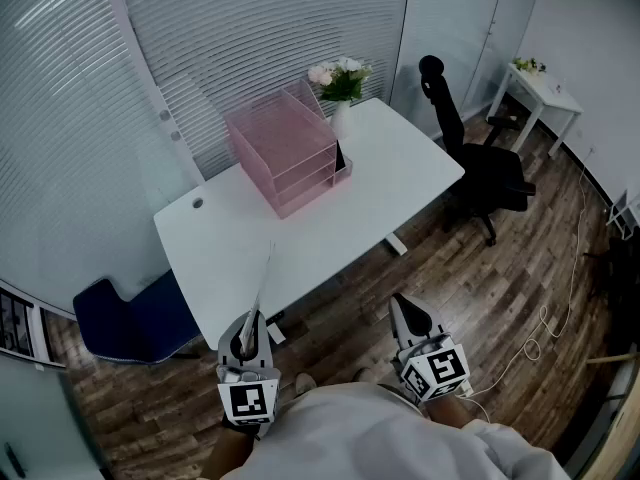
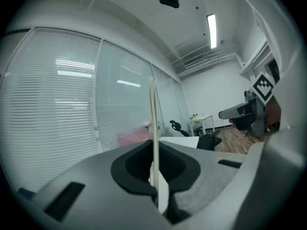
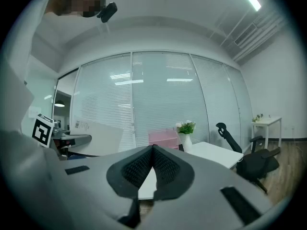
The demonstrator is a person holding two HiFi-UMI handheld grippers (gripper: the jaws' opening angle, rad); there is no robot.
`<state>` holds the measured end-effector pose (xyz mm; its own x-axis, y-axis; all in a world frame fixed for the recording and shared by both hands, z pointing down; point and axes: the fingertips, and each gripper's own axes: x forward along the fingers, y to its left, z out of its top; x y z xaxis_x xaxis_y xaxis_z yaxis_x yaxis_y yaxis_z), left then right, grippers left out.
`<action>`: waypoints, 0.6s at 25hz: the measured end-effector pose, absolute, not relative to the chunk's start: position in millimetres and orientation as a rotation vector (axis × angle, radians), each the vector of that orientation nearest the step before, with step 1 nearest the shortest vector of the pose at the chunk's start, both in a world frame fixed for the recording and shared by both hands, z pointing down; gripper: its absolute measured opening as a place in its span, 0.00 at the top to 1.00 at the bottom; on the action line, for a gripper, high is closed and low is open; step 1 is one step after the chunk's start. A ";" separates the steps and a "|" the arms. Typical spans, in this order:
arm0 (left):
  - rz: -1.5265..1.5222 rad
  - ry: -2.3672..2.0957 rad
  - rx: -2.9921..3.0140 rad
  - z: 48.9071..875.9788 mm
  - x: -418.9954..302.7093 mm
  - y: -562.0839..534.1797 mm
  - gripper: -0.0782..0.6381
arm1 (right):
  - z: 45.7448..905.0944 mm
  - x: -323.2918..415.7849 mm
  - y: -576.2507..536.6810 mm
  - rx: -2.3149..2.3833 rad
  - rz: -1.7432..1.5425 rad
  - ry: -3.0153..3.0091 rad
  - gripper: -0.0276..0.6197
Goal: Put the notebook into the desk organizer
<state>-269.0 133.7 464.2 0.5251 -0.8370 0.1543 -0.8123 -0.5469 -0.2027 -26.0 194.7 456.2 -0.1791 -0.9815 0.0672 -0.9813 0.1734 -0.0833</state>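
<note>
Left tongs (image 2: 156, 178) clamp the notebook (image 1: 264, 283) edge-up before the bench (image 1: 385, 183); right tongs (image 3: 152, 151) are together, empty. The pink desk organizer (image 1: 283, 148) stands on the bench's far side, a flower vase (image 1: 341, 116) just beside it.

Thin white notebook (image 1: 263, 283) upright on edge, pink translucent desk organizer (image 1: 283, 148) well apart

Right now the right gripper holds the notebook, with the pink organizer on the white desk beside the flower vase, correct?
No: the left gripper holds the notebook, edge-on in the left gripper view; the right gripper is shut and empty. The pink organizer is on the white desk beside the flower vase.
</note>
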 end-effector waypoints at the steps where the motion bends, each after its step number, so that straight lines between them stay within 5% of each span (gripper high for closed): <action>1: -0.362 1.439 -2.653 465.3 -268.9 134.9 0.87 | 456.5 -26.1 195.4 -2.010 -0.170 2.407 0.94; 15: -0.327 1.425 -2.636 463.1 -253.8 142.3 0.87 | 459.3 -18.6 207.6 -1.936 -0.187 2.418 0.94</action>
